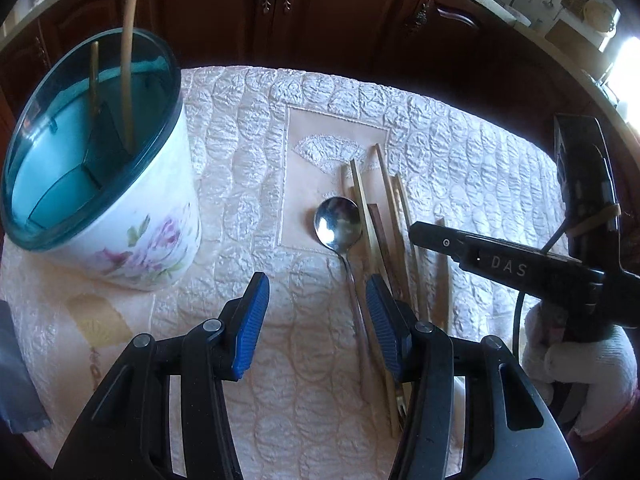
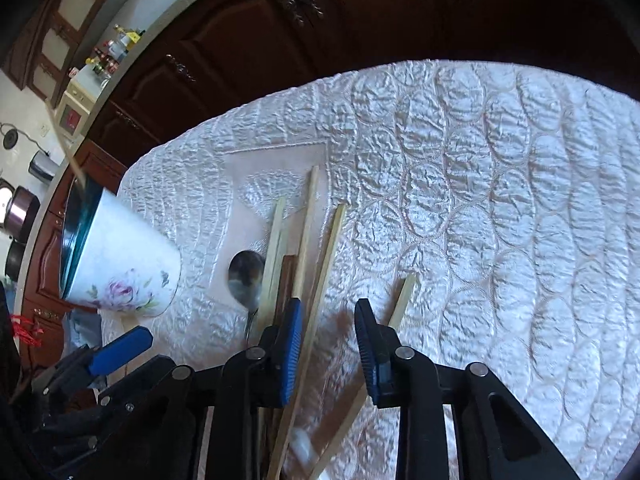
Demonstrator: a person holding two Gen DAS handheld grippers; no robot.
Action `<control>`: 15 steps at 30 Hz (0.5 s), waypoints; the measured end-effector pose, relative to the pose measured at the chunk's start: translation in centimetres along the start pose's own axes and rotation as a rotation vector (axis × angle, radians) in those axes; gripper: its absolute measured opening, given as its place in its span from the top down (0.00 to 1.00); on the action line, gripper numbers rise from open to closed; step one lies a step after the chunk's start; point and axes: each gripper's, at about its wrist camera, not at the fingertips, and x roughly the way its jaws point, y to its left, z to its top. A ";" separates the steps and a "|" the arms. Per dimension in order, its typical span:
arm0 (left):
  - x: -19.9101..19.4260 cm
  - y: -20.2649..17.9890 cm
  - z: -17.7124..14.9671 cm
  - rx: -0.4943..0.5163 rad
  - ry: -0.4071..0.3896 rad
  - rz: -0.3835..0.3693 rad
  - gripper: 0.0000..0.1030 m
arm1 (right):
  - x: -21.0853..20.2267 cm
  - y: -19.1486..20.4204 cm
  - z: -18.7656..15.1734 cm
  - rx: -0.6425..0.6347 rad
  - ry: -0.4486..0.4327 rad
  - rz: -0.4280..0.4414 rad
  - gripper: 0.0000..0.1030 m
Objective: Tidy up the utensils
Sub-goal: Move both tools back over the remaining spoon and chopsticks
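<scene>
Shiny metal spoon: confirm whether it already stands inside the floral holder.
No, the shiny metal spoon lies flat on the quilted cloth, beside the white floral holder.

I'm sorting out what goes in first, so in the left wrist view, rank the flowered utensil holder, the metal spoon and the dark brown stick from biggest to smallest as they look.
1. Flowered utensil holder, though it sits nearer the camera.
2. Metal spoon.
3. Dark brown stick, partly hidden, so unsure.

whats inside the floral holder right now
Inside the floral holder two pale chopsticks stand against dark dividers that split the teal interior into compartments. The compartment floors and the sticks' lower ends are hidden by the dividers and wall.
</scene>
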 end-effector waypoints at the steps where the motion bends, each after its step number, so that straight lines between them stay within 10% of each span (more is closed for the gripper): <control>1: 0.2 0.0 0.1 0.001 -0.002 0.005 0.52 | 0.3 -0.1 0.1 0.007 0.005 0.010 0.79; 15: 4.2 -0.1 2.5 -0.029 -0.008 0.045 0.52 | 0.3 -1.6 0.1 0.012 0.007 0.044 0.93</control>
